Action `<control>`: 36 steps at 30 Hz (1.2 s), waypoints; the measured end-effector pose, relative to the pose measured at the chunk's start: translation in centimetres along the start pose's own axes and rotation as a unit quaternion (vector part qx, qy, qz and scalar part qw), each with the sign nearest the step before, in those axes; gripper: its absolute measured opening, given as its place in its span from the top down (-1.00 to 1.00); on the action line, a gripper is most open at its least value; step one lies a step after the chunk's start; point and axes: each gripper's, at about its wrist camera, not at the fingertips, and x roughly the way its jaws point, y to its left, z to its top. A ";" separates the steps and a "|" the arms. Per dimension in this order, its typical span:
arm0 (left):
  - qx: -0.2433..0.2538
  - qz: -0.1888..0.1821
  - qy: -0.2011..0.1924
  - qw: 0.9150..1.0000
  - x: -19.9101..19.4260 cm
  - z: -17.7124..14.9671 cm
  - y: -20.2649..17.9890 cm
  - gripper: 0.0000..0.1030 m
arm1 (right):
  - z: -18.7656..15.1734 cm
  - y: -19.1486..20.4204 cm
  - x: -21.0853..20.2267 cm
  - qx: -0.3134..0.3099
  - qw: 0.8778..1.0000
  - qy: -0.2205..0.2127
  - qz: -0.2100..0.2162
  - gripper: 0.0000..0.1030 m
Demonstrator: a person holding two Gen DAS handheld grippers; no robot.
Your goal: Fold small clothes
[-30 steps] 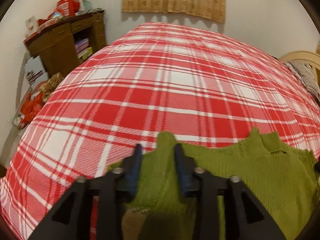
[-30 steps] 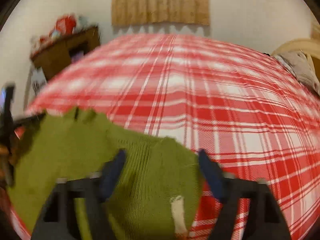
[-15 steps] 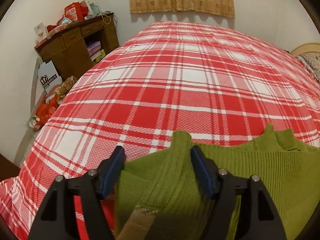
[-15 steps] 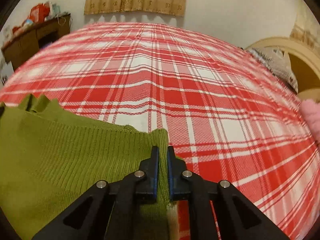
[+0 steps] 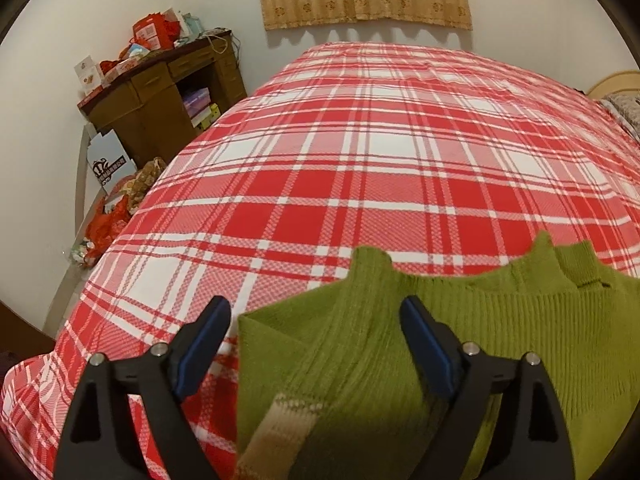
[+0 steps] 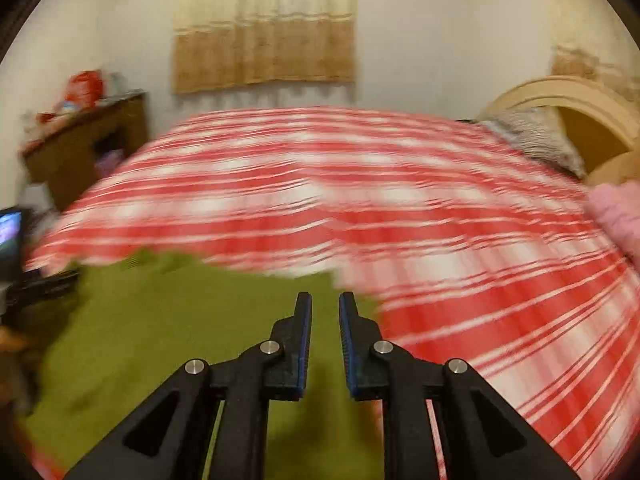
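Left gripper pose: the left gripper point(image 5: 316, 344) tilts down over the near edge of the bed point(image 5: 360, 152); its jaws are spread wide and opening, with a raised fold of the green sweater point(image 5: 460, 332) between them, neither pad pressing it.
Right gripper pose: the right gripper point(image 6: 325, 336) points down across the bed at the sweater's right edge; its jaws stand a narrow gap apart and are opening, with nothing pinched between the pads.
Left view only: sharp picture; the sweater's ribbed knit, its collar point(image 5: 568, 264) toward the bed's right side, a beige cuff point(image 5: 288, 420) low between the fingers, and a brown cabinet point(image 5: 160, 108) beyond the bed's left edge.
Right view only: heavily blurred; a headboard point(image 6: 576, 108) and patterned pillow point(image 6: 536, 140) at the bed's right end, something pink point(image 6: 616, 212) at the right edge, possibly cloth.
Sweater look: olive-green, ribbed, lying bunched at the bed's near edge on the red-and-white plaid cover, one ridge standing up.
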 end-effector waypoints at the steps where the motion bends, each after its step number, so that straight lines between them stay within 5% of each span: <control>1: 0.006 -0.007 0.001 1.000 -0.3 -0.1 -0.1 -0.73 | -0.8 1.3 -0.8 -0.007 1.000 0.006 0.022 0.72; 4: 0.022 -0.018 -0.005 1.000 -2.3 -1.2 0.0 -0.73 | -3.6 5.6 -2.1 -0.025 0.994 0.035 0.098 0.72; 8: 0.043 -0.018 -0.017 0.999 -5.8 -3.7 0.3 -0.73 | -6.4 10.0 -1.7 -0.033 0.987 0.065 0.141 0.72; 13: 0.030 -0.039 -0.023 0.999 -9.1 -8.3 2.8 -0.81 | -9.1 11.7 -0.7 -0.044 0.988 0.073 0.132 0.72; 15: 0.002 -0.046 -0.019 0.999 -9.6 -10.0 4.2 -0.86 | -9.7 11.7 -1.0 -0.053 0.989 0.045 0.129 0.71; 19: -0.047 -0.022 -0.010 0.999 -10.0 -13.0 6.0 -0.86 | -10.1 11.6 -1.2 -0.055 0.990 0.036 0.126 0.71; 23: -0.101 -0.067 -0.002 0.993 -10.2 -15.3 6.5 -0.86 | -10.2 11.4 -1.1 -0.050 0.989 0.030 0.133 0.70; 27: -0.121 -0.085 -0.012 0.989 -9.8 -15.4 5.5 -1.00 | -10.5 11.3 -1.3 -0.045 0.989 0.025 0.137 0.68; 36: -0.160 -0.146 -0.010 0.976 -8.6 -13.1 5.3 -0.98 | -10.7 11.1 -1.6 -0.039 0.988 0.022 0.148 0.61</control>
